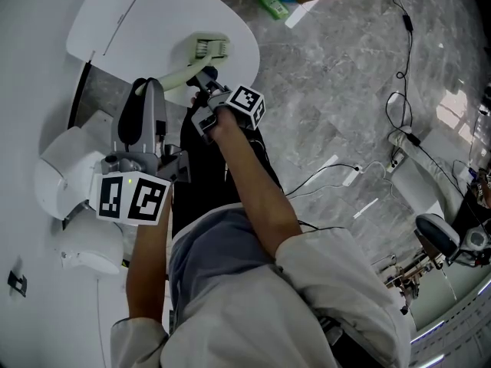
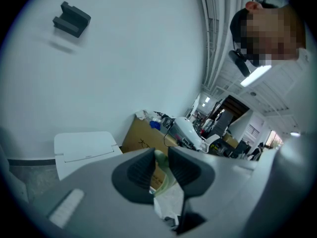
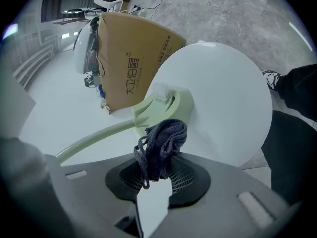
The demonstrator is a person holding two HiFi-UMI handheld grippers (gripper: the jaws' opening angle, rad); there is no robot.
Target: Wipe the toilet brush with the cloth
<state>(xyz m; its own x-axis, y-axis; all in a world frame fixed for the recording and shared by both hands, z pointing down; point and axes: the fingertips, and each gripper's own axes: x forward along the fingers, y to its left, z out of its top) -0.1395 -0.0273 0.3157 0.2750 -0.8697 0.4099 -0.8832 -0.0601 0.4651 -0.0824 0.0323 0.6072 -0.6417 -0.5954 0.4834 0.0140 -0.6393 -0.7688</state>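
Over the white round surface [image 3: 223,83], my right tool [image 3: 158,171] pinches a bunched dark blue knitted cloth [image 3: 162,143], which sits right at the neck of the pale green plastic toilet brush [image 3: 163,108]. My left tool [image 2: 159,168] is narrow, clamped on the brush's curved handle, well back from its head.

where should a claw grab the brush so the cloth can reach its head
Grip the brush by its handle, away from the head, closing across the shaft from the side, as the left claw does. The shaft is slim, so it fits the jaws and leaves the head clear for the cloth in the right claw.
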